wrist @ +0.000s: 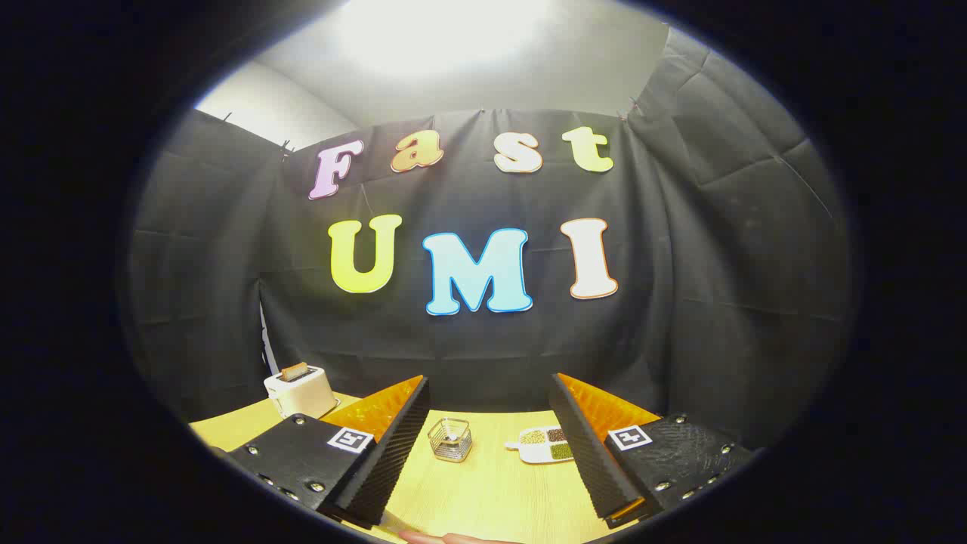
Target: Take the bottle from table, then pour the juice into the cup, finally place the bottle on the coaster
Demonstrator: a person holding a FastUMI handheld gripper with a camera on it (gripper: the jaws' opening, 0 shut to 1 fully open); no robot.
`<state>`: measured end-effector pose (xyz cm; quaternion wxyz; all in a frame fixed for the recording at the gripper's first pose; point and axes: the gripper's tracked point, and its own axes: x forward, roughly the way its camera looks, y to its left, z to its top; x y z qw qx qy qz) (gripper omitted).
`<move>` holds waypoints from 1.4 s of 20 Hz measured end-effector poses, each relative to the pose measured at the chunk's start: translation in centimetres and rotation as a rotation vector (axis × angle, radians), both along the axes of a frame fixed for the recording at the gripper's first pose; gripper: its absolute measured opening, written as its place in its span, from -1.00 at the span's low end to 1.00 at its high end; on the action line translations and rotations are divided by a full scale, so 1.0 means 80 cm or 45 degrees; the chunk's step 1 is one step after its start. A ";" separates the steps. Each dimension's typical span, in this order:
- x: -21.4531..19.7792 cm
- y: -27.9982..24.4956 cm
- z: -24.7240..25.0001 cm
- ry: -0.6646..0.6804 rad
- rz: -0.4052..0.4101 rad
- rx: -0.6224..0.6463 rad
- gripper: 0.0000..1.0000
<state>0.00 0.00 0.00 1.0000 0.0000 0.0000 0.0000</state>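
Note:
My gripper stands open above the wooden table, with nothing between its fingers. Beyond the fingertips, near the table's far edge, sits a small clear glass cup, slightly nearer the left finger. It looks empty apart from a small thing inside that I cannot make out.
A white toaster with a slice in its slot stands at the back left of the table. A small white dish with green and brown fillings lies just right of the cup, by the right finger. Part of a hand shows close below the fingers.

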 end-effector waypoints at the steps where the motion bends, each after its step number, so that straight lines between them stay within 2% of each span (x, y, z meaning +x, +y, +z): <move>1: 0.000 -0.001 -0.003 0.003 -0.006 -0.008 0.95; 19: 0.009 0.004 -0.016 0.003 0.011 -0.004 0.95; 28: 0.013 0.032 -0.030 -0.015 0.059 -0.001 0.95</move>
